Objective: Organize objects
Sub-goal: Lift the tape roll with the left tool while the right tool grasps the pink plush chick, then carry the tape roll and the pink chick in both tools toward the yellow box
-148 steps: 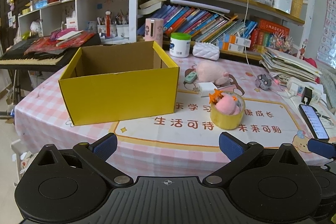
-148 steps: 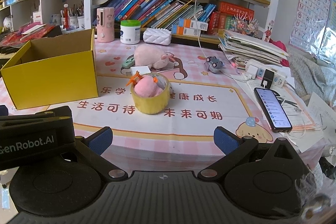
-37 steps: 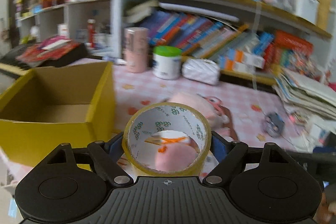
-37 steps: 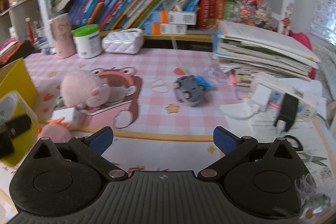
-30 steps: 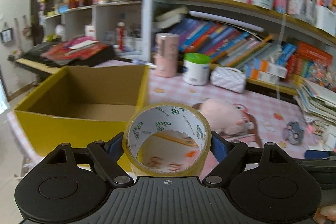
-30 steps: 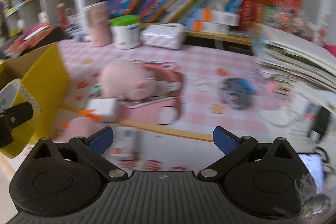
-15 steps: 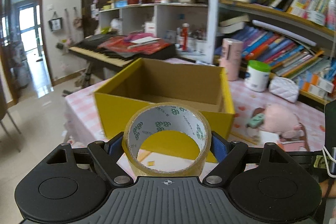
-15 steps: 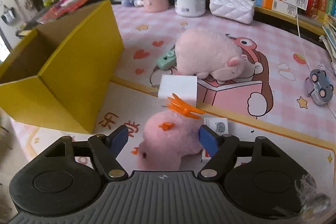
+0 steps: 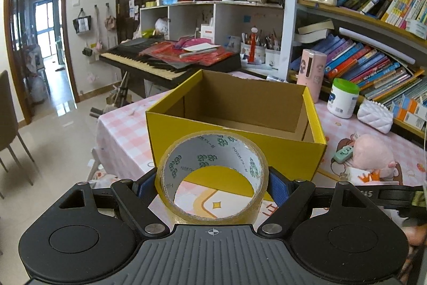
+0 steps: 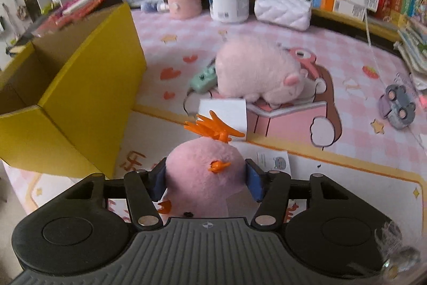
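Left tongs (image 9: 212,184) and right tongs (image 10: 205,179) each clamp a load.

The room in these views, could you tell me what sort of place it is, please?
Most likely a home study or a child's playroom: crowded bookshelves, an electronic keyboard, and a table with a pink cartoon cloth holding plush toys.

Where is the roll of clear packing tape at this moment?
In the left wrist view, the roll of clear packing tape sits clamped in the left gripper, raised just before the open yellow cardboard box.
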Action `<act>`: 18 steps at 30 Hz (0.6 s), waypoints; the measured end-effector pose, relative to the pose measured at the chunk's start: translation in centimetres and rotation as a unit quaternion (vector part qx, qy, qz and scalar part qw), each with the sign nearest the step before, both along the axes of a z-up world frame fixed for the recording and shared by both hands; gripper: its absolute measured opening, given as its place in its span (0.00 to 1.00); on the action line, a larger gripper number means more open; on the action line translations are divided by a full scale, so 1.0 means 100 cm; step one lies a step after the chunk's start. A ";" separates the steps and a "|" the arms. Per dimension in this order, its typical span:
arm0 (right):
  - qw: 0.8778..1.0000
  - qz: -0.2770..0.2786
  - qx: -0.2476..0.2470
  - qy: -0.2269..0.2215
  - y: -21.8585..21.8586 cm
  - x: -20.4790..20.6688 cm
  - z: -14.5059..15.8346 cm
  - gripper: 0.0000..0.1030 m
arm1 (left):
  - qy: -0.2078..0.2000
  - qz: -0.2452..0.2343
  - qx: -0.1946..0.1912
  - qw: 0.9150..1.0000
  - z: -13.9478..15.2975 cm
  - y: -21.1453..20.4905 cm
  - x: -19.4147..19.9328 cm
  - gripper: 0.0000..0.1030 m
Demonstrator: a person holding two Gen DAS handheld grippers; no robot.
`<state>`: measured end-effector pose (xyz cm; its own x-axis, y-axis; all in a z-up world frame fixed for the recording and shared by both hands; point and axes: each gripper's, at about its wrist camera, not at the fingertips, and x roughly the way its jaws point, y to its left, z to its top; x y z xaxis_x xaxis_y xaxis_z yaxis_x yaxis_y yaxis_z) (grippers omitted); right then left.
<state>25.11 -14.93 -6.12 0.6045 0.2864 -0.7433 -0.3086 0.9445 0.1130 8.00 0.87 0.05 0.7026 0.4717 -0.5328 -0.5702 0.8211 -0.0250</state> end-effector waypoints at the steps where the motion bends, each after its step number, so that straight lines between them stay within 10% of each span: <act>1: 1.000 -0.002 0.002 -0.006 0.000 -0.004 0.005 0.54 | -0.003 -0.002 -0.002 1.000 0.000 0.003 -0.001 0.81; 18: 0.995 0.004 -0.006 -0.098 0.056 -0.128 0.065 0.54 | -0.025 -0.097 -0.037 0.994 0.002 0.077 -0.036 0.81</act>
<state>12.33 -9.29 0.36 0.7359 0.2834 -0.6149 -0.3307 0.9429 0.0387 4.41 8.58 0.24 0.8033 0.2854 -0.5227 -0.3981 0.9101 -0.1148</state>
